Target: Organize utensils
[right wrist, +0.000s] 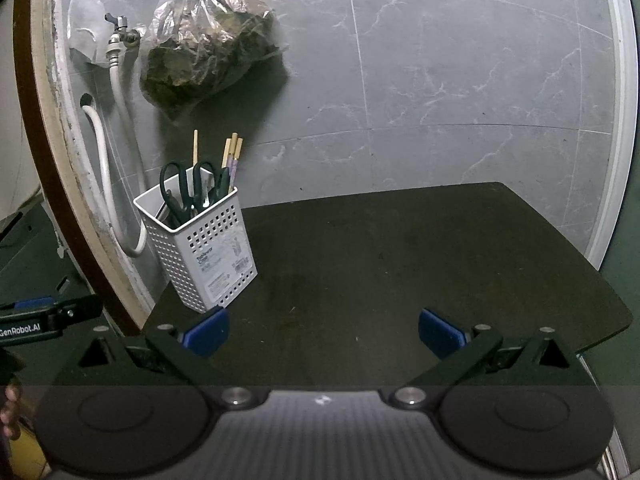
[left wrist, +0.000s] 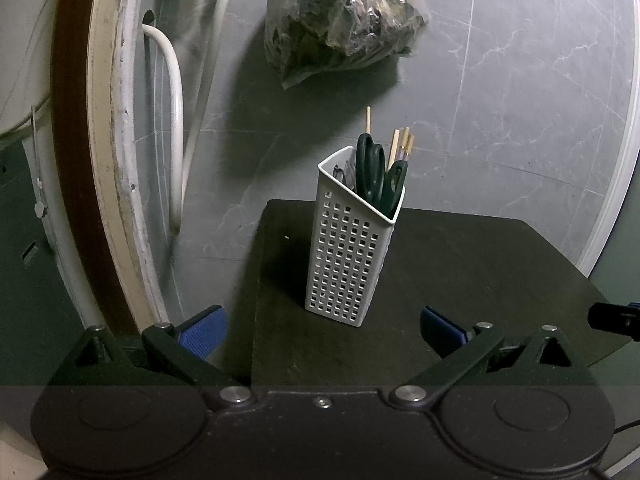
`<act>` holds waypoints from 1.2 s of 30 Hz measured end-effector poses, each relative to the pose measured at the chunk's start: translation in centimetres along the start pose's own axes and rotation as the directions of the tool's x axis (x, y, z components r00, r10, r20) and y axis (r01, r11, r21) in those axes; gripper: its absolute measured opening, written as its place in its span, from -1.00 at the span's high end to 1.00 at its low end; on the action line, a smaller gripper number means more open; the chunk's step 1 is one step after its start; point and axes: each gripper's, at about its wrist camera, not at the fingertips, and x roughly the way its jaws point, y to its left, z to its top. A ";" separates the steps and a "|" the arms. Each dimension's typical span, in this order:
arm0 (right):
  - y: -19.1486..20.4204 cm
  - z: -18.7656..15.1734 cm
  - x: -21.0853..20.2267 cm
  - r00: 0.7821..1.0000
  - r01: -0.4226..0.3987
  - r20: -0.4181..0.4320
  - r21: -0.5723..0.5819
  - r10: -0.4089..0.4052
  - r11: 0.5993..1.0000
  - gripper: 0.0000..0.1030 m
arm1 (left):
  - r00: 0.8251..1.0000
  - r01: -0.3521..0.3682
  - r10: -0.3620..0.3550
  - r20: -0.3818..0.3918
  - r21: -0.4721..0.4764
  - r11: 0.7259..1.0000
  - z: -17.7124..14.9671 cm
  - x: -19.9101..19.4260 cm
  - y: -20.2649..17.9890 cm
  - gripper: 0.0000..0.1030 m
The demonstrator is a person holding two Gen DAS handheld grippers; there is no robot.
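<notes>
The left gripper [left wrist: 323,330] is spread wide with nothing between its 2 blue pads [left wrist: 205,333], hanging over the near left edge of the dark tabletop [left wrist: 480,264]. Its left finger sits out past the table's left edge, over the floor side, while the right pad is above the surface. Straight ahead of it, close by, stands the white perforated utensil holder [left wrist: 346,254], upright near the tabletop's left edge and closer to the back than the front. In it stand black-handled scissors [left wrist: 370,168], handles up, and a handful of wooden chopsticks [left wrist: 402,144] poking above the rim, 1 thinner stick standing apart to the left.

The right gripper [right wrist: 324,332] is likewise fully apart and empty, low over the front of the tabletop [right wrist: 420,264], its pads [right wrist: 208,334] well clear of everything. From this view the holder [right wrist: 200,248] stands at the far left corner, a printed label on its facing side, with the scissors [right wrist: 188,188] and chopsticks [right wrist: 232,152] showing above it. The rest of the surface is bare. The tip of the left gripper shows at the left edge of this view.

Behind the table is a grey marbled tile wall [right wrist: 460,80]. A clear plastic bag of dark contents [right wrist: 208,48] hangs on it, beside a tap [right wrist: 122,32] with a white hose [right wrist: 120,112] running down.
</notes>
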 end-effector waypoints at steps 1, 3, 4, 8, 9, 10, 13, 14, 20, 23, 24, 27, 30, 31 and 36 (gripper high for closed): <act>0.0 0.0 0.0 1.000 0.000 0.000 0.000 0.000 1.000 -1.00 | 1.000 0.000 0.000 -0.001 0.000 1.000 0.0 0.0 0.0 -0.99; 0.0 0.0 0.0 1.000 0.001 0.000 0.000 -0.001 1.000 -1.00 | 1.000 0.000 0.000 -0.001 0.000 1.000 0.0 0.0 -0.1 -0.99; 0.0 0.0 0.0 1.000 0.001 0.001 0.000 -0.001 1.000 -1.00 | 1.000 0.000 0.000 -0.001 0.000 1.000 0.0 0.0 -0.1 -0.99; 0.0 0.0 0.0 1.000 0.000 0.000 0.000 0.000 1.000 -1.00 | 1.000 -0.001 0.001 -0.001 0.001 1.000 -0.1 0.0 -0.2 -0.99; 0.0 0.0 0.0 1.000 0.001 0.000 0.000 -0.001 1.000 -1.00 | 1.000 0.000 0.000 -0.001 0.001 1.000 -0.1 0.0 -0.2 -0.99; 0.0 0.0 0.0 1.000 0.000 0.000 0.000 0.000 1.000 -1.00 | 1.000 0.000 0.000 -0.002 0.001 1.000 -0.1 0.0 -0.2 -0.99; 0.0 0.0 0.0 1.000 0.000 0.000 0.001 0.000 1.000 -1.00 | 1.000 0.000 0.000 -0.003 0.005 1.000 -0.2 -0.1 -0.2 -0.99; -0.1 0.0 0.0 1.000 0.000 0.000 0.001 0.000 1.000 -1.00 | 1.000 0.000 0.000 -0.003 0.005 1.000 -0.2 -0.1 -0.3 -0.99; -0.1 0.0 -0.1 1.000 -0.001 0.000 0.001 0.001 1.000 -1.00 | 1.000 0.000 0.000 -0.002 0.003 1.000 -0.3 0.0 -0.2 -0.99; -0.1 0.0 -0.1 1.000 0.000 0.000 0.000 0.000 1.000 -1.00 | 1.000 0.000 0.000 -0.002 0.004 1.000 -0.3 0.0 -0.3 -0.99; -0.1 0.0 -0.1 1.000 0.000 0.001 0.001 0.000 1.000 -1.00 | 1.000 0.000 0.000 -0.002 0.004 1.000 -0.3 0.0 -0.2 -0.99; -0.1 0.0 -0.1 1.000 -0.001 -0.001 0.000 0.001 1.000 -1.00 | 1.000 0.000 0.000 -0.003 0.003 1.000 -0.3 0.0 -0.3 -0.99; -0.1 0.0 -0.1 1.000 -0.001 0.000 0.000 0.001 1.000 -1.00 | 1.000 -0.001 0.001 -0.002 0.003 1.000 -0.3 0.0 -0.3 -0.99; -0.1 0.0 -0.1 1.000 -0.001 0.000 0.000 0.001 1.000 -1.00 | 1.000 -0.001 0.001 -0.002 0.003 1.000 -0.3 0.0 -0.3 -0.99; -0.2 0.1 0.0 1.000 -0.002 0.000 0.000 0.002 1.000 -1.00 | 1.000 -0.001 0.001 -0.003 0.003 1.000 -0.3 0.0 -0.2 -0.99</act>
